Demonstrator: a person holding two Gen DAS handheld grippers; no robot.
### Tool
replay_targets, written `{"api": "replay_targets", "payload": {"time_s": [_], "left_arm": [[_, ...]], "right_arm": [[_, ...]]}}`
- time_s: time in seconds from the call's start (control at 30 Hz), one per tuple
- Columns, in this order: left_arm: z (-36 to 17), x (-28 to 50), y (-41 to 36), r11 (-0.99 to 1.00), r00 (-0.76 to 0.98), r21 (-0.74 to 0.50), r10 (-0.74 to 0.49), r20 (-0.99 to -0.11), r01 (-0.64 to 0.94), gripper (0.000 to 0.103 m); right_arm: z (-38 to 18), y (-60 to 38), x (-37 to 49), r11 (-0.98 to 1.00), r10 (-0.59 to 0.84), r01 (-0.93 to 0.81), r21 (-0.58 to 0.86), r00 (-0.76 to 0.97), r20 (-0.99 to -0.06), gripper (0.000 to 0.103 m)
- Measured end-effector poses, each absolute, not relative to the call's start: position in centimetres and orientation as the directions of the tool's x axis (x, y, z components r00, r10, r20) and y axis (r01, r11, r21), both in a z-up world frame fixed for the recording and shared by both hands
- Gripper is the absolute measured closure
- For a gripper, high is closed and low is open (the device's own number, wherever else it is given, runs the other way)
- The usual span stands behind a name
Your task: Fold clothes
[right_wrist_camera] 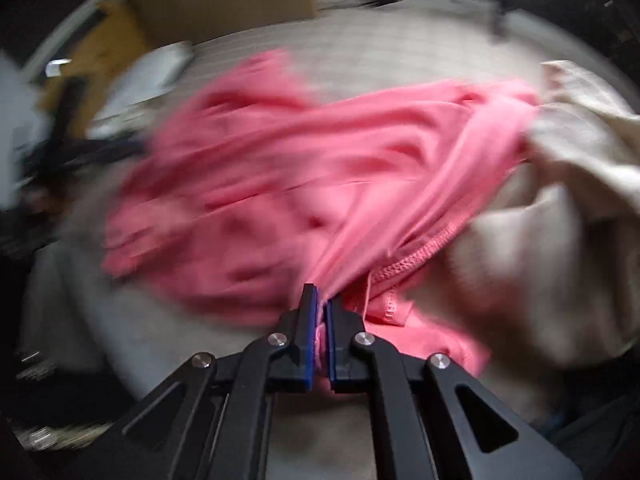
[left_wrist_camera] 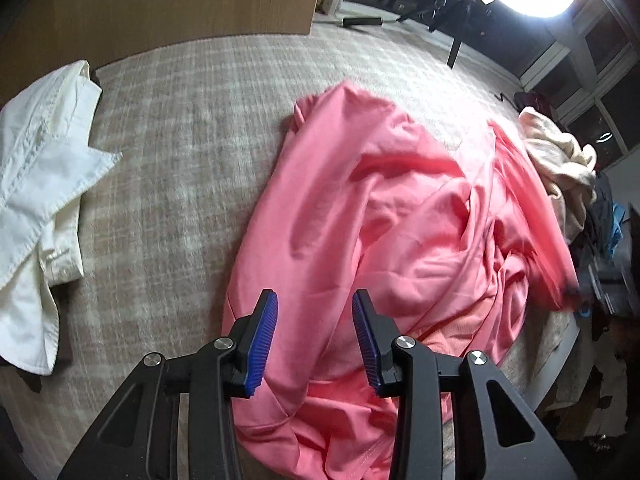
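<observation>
Pink shirt [left_wrist_camera: 384, 216] lies crumpled on checked bedspread [left_wrist_camera: 180, 128]. Right gripper [right_wrist_camera: 322, 312] pinches stitched hem [right_wrist_camera: 404, 264]; left gripper [left_wrist_camera: 314, 312] spread above cloth. Pull hem taut, flatten wrinkles, avoid snagging beige garment [right_wrist_camera: 560, 208].

No words, labels, brand marks, numbers or signs can be read in either view. The pink garment [left_wrist_camera: 384, 208] and the white shirt [left_wrist_camera: 40, 184] to its left show plain cloth with no print or tag. The right wrist view is too blurred by motion for any lettering to be made out.
</observation>
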State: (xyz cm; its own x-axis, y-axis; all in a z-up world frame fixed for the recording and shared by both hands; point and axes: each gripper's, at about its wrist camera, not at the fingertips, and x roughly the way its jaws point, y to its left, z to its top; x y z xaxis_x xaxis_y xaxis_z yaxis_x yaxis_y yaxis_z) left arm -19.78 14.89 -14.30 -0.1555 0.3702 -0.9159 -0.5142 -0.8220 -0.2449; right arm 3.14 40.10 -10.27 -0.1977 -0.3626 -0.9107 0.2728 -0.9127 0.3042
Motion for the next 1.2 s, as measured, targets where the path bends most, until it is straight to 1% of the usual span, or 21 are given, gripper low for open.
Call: {"api": "replay_targets", "payload": {"time_s": [0.07,0.1,0.13,0.17,0.2,0.23,0.27,0.3,0.33,0.37,0.4,0.47,0.6,0.67,0.77,0.83,0.93,1.03,1.1,1.2], "left_arm": [[-14.3,-20.1,15.1,-0.823,-0.167,-0.225,0.357,-0.919,-0.522,0.064],[-14.3,-20.3,15.2,-0.823,-0.173,-0.214,0.35,-0.92,-0.525,0.064],[-14.4,-20.4,15.4,-0.825,-0.177,-0.206,0.343,-0.922,-0.526,0.064],[-14.7,-20.6,15.7,-0.826,-0.176,-0.202,0.338,-0.925,-0.527,0.064],[-15.1,-20.8,16.0,-0.826,-0.173,-0.198,0.333,-0.927,-0.528,0.064],[-15.4,-20.9,16.2,-0.826,-0.17,-0.195,0.328,-0.929,-0.529,0.064],[-15.8,-21.1,16.5,-0.823,-0.158,-0.202,0.33,-0.931,-0.531,0.066],[-16.1,-21.2,16.7,-0.821,-0.147,-0.21,0.333,-0.931,-0.53,0.067],[-16.3,-21.2,16.8,-0.82,-0.141,-0.215,0.335,-0.932,-0.53,0.074],[-16.5,-21.2,16.8,-0.814,-0.131,-0.224,0.343,-0.93,-0.536,0.083],[-16.6,-21.2,16.7,-0.805,-0.119,-0.236,0.353,-0.928,-0.545,0.102],[-15.9,-20.7,16.1,-0.796,-0.124,-0.267,0.391,-0.912,-0.544,0.103],[-11.6,-18.1,12.4,-0.774,-0.183,-0.289,0.458,-0.87,-0.563,0.103],[-9.9,-16.7,9.2,-0.801,-0.217,-0.268,0.438,-0.873,-0.535,0.103],[-9.4,-15.2,5.2,-0.851,-0.245,-0.243,0.387,-0.889,-0.465,0.103],[-10.2,-13.4,2.5,-0.894,-0.249,-0.204,0.32,-0.914,-0.399,0.103],[-12.3,-11.1,-1.9,-0.949,-0.217,-0.13,0.197,-0.956,-0.288,0.103],[-13.6,-10.1,-4.7,-0.973,-0.2,-0.142,0.179,-0.963,-0.183,0.103],[-13.4,-9.7,-4.7,-0.973,-0.221,-0.153,0.189,-0.957,-0.17,0.103],[-12.8,-9.7,-3.9,-0.972,-0.248,-0.151,0.193,-0.949,-0.178,0.103]], "right_arm": [[-8.6,37.2,4.6,-0.847,-0.451,0.371,0.38,-0.127,-0.883,0.098],[-7.8,35.7,5.3,-0.808,-0.492,0.416,0.417,-0.088,-0.866,0.096],[-7.0,35.1,5.2,-0.81,-0.466,0.447,0.38,-0.099,-0.879,0.093],[-6.2,34.7,5.0,-0.819,-0.427,0.473,0.326,-0.121,-0.896,0.085],[-5.9,35.3,3.5,-0.84,-0.409,0.45,0.302,-0.16,-0.898,0.075],[-5.8,36.3,1.9,-0.864,-0.393,0.416,0.285,-0.202,-0.897,0.07],[-5.6,37.2,0.2,-0.885,-0.375,0.381,0.268,-0.243,-0.894,0.062],[-5.5,38.1,-1.4,-0.905,-0.356,0.344,0.252,-0.283,-0.891,0.058],[-5.4,39.1,-3.1,-0.922,-0.334,0.306,0.237,-0.322,-0.886,0.058],[-5.2,40.0,-4.7,-0.938,-0.311,0.266,0.222,-0.36,-0.88,0.058],[-5.9,40.2,-6.5,-0.949,-0.287,0.241,0.205,-0.379,-0.88,0.058],[-7.6,40.5,-10.3,-0.966,-0.238,0.195,0.17,-0.41,-0.88,0.058],[-11.9,39.7,-14.3,-0.974,-0.218,0.134,0.182,-0.345,-0.913,0.058],[-13.0,38.5,-14.6,-0.971,-0.213,0.173,0.165,-0.316,-0.925,0.058],[-14.5,36.6,-14.9,-0.96,-0.203,0.242,0.137,-0.273,-0.94,0.058],[-14.7,35.5,-14.3,-0.941,-0.258,0.278,0.193,-0.218,-0.941,0.058],[-13.6,33.2,-12.7,-0.867,-0.392,0.39,0.312,-0.144,-0.909,0.058],[-12.3,31.6,-13.0,-0.864,-0.344,0.453,0.221,-0.21,-0.915,0.058],[-12.3,31.0,-14.8,-0.867,-0.323,0.465,0.181,-0.246,-0.914,0.058],[-14.4,29.9,-17.1,-0.845,-0.34,0.49,0.215,-0.182,-0.923,0.058]]}}
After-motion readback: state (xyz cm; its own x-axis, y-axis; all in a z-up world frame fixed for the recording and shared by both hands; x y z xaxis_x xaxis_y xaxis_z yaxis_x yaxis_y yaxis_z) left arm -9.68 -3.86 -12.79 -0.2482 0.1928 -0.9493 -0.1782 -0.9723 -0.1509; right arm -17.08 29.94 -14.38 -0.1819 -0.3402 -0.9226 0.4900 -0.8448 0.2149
